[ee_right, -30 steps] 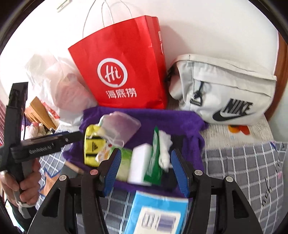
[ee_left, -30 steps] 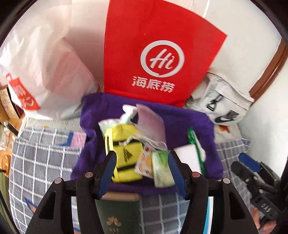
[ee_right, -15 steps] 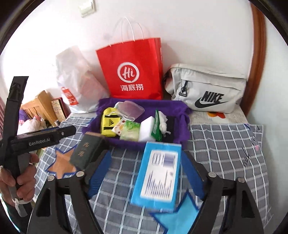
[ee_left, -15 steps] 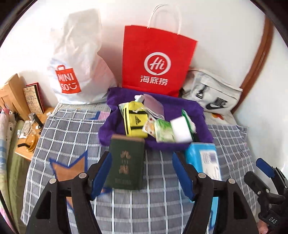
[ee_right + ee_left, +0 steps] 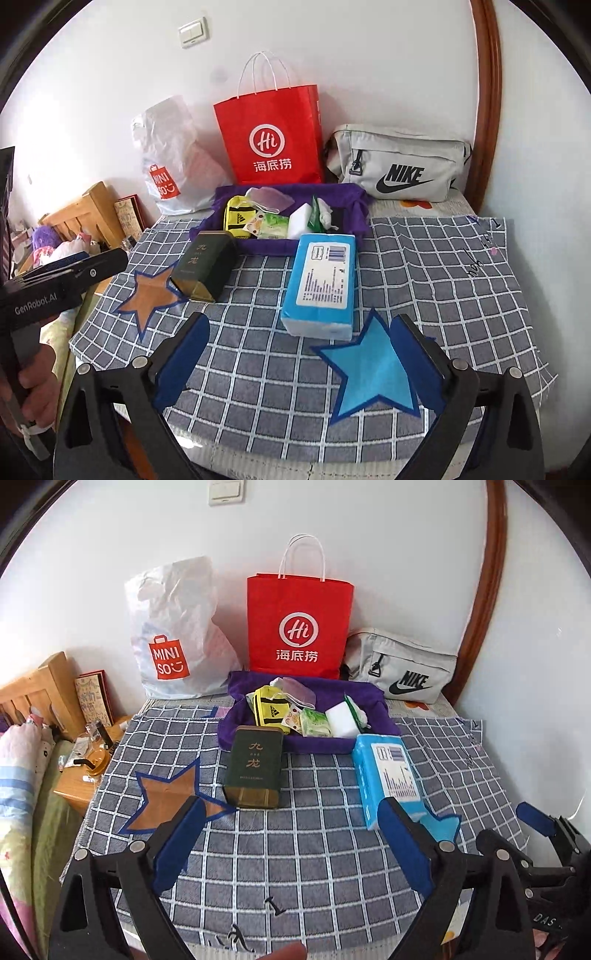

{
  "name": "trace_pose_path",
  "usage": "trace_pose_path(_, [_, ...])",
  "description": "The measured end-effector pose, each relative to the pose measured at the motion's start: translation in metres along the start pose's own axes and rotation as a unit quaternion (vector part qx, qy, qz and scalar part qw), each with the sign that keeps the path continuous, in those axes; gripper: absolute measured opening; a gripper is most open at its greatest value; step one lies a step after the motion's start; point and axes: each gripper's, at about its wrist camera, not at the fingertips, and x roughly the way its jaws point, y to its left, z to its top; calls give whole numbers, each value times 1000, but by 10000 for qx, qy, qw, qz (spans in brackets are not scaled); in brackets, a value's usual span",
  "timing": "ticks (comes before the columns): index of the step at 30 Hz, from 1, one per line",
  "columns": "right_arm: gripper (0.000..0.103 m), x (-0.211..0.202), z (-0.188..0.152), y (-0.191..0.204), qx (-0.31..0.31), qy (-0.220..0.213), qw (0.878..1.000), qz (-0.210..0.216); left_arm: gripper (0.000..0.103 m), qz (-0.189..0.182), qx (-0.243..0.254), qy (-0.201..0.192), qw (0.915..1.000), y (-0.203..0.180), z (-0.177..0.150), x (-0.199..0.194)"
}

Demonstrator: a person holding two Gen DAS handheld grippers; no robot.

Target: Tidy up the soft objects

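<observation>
A purple cloth tray (image 5: 258, 686) (image 5: 349, 197) at the back of the checked tablecloth holds several small soft items: a yellow pouch (image 5: 269, 710) (image 5: 236, 218), a green tissue pack (image 5: 314, 722) (image 5: 273, 225) and a white sponge (image 5: 341, 720) (image 5: 299, 221). A dark green box (image 5: 255, 768) (image 5: 205, 264) and a blue tissue pack (image 5: 388, 775) (image 5: 323, 284) lie in front of the tray. My left gripper (image 5: 291, 819) is open and empty, low over the cloth's near part. My right gripper (image 5: 299, 332) is open and empty, just short of the blue pack.
A red paper bag (image 5: 299, 624) (image 5: 271, 140), a white Miniso bag (image 5: 177, 631) (image 5: 166, 155) and a grey Nike bag (image 5: 402, 668) (image 5: 399, 162) stand against the wall. An orange star (image 5: 166, 794) (image 5: 149, 291) and a blue star (image 5: 369, 373) mark the cloth. A wooden bedside table (image 5: 79, 779) is at left.
Both grippers have pulled back from the tray toward the near edge of the cloth. The box, the blue pack and both stars have come into view. Both stay open and empty.
</observation>
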Motion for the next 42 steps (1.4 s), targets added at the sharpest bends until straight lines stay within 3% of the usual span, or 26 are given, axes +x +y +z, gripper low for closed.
trace_pose_path(8, [97,-32,-22,0,76,-100,9999,55,95,135,21,-101,9999,-10,-22,-35])
trace_pose_path(17, [97,-58,-34,-2,26,-199,9998,-75,95,36,-196,-42,9998,-7,-41,-53])
trace_pose_path(42, [97,-83,-41,3,-94,-417,9990,-111,95,41,-266,-71,9996,-4,-51,-63])
